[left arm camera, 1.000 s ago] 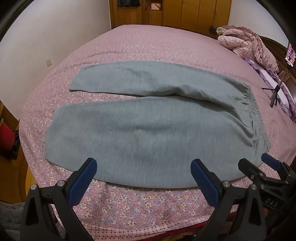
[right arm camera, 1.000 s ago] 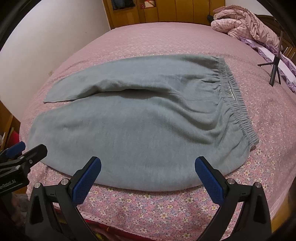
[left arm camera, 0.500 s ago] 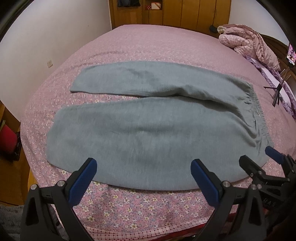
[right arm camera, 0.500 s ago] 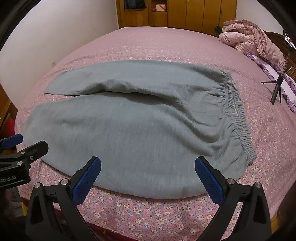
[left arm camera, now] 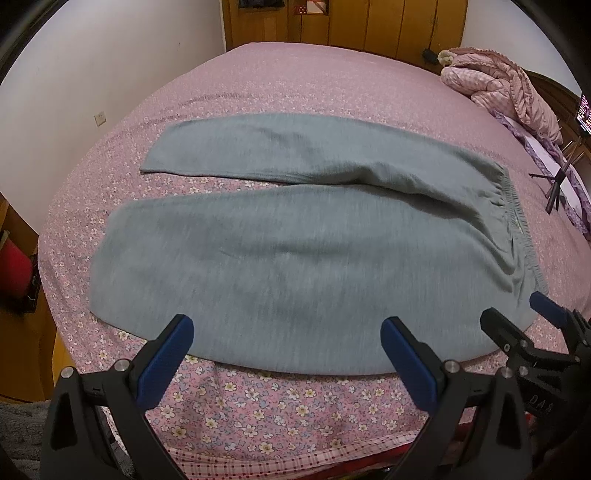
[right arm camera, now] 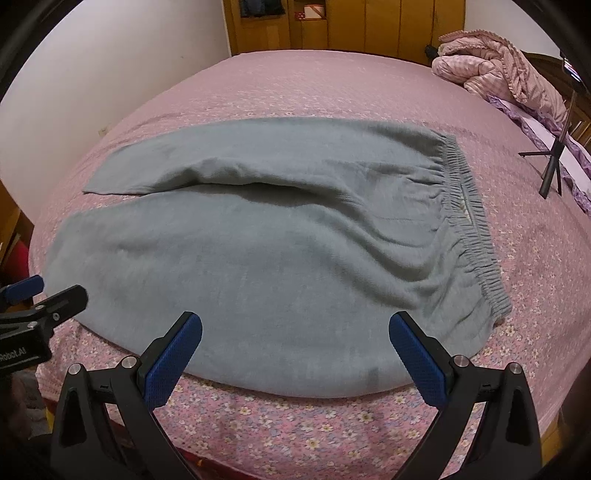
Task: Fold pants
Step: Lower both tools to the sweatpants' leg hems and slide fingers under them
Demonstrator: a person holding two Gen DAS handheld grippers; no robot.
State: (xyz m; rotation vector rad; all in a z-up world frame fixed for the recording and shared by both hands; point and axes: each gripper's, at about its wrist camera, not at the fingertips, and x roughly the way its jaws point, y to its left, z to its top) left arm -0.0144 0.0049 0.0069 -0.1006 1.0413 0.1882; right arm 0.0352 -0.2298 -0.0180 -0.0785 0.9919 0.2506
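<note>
Grey-green pants (left arm camera: 295, 258) lie spread flat on the pink floral bed, legs pointing left, elastic waistband (left arm camera: 517, 218) at the right. They also show in the right wrist view (right arm camera: 277, 266), waistband (right arm camera: 472, 218) at the right. My left gripper (left arm camera: 288, 339) is open and empty, hovering over the near edge of the near leg. My right gripper (right arm camera: 295, 339) is open and empty above the near edge, closer to the waist. The right gripper shows at the right of the left wrist view (left arm camera: 517, 321); the left gripper shows at the left of the right wrist view (right arm camera: 44, 295).
The bed's front edge (left arm camera: 295, 443) runs just below the grippers. A bunched pink quilt (left arm camera: 498, 88) lies at the far right. A small black tripod (right arm camera: 550, 173) stands on the bed to the right of the waistband. Wooden wardrobes (right arm camera: 351, 26) stand behind; a white wall is at the left.
Both grippers have pulled back a little and risen from the pants, so the bed looks farther. Both stayed open. The pants have not moved.
</note>
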